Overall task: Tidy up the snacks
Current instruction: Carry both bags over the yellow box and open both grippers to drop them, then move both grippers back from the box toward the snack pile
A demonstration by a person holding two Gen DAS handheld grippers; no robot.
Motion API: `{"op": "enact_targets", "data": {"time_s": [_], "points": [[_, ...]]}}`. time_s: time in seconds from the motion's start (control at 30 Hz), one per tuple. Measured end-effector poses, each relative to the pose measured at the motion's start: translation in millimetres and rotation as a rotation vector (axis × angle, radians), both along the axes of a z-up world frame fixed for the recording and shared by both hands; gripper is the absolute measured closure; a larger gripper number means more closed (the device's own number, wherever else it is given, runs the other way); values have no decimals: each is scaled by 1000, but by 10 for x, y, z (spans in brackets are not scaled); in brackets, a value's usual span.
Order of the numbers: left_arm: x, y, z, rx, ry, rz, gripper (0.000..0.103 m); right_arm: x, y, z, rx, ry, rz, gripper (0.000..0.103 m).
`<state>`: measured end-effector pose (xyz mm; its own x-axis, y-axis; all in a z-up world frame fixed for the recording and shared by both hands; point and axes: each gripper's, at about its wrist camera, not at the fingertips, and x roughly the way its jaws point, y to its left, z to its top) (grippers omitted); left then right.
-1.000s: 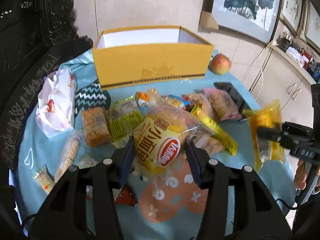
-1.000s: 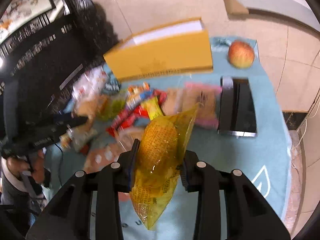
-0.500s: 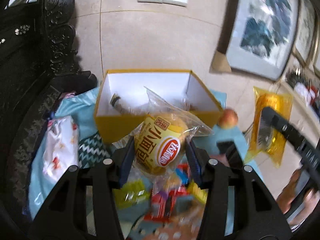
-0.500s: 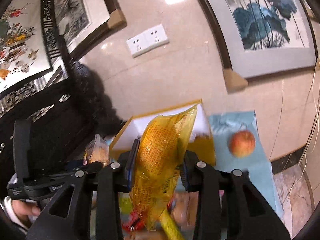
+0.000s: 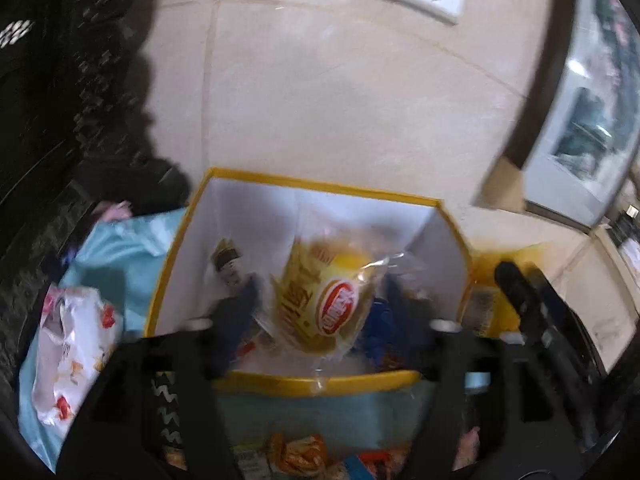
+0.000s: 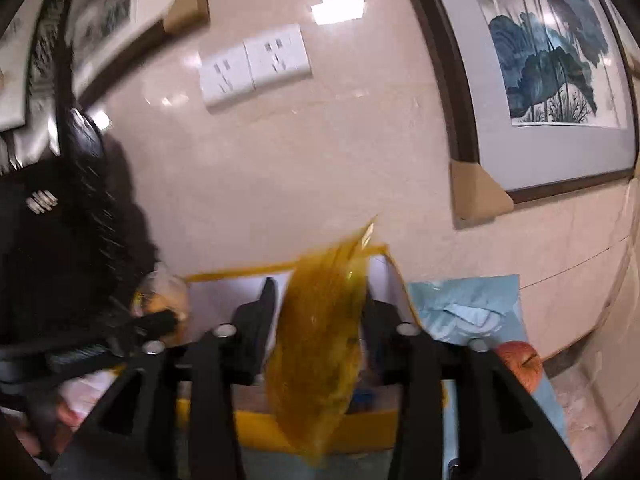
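Observation:
The yellow box [image 5: 312, 386] with a white inside stands on the blue-clothed table. My left gripper [image 5: 318, 304] is over the box, fingers spread apart, and the clear bread packet with a red logo [image 5: 326, 304] hangs blurred between them without clear contact. My right gripper [image 6: 318, 320] is over the box's right part [image 6: 376, 426]; the amber snack bag [image 6: 320, 352] is blurred between its spread fingers. The right gripper also shows in the left wrist view [image 5: 532, 304].
A white packet [image 5: 72, 344] lies left of the box on the blue cloth [image 5: 116, 256]. Several snacks [image 5: 300, 450] lie in front of the box. An apple [image 6: 520, 364] sits right of it. The wall with sockets [image 6: 256, 66] is close behind.
Both grippers moved forward over the box. Both jaws have widened, and the bread packet and the amber bag now blur between the fingers, dropping toward the box.

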<state>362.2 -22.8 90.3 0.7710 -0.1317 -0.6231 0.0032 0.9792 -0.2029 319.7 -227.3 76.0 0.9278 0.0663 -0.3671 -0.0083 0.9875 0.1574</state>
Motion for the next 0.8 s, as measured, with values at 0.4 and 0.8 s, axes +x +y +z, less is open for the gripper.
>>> {"op": "enact_targets", "data": {"time_s": [0.4,0.8], "points": [[-789,65,117,31,34,-46,10,-798,-308,-6,155,66,101,10],[-2169,190,-131,179,70,-75,4,-2029,-191,-274,120,117,192,1]]}}
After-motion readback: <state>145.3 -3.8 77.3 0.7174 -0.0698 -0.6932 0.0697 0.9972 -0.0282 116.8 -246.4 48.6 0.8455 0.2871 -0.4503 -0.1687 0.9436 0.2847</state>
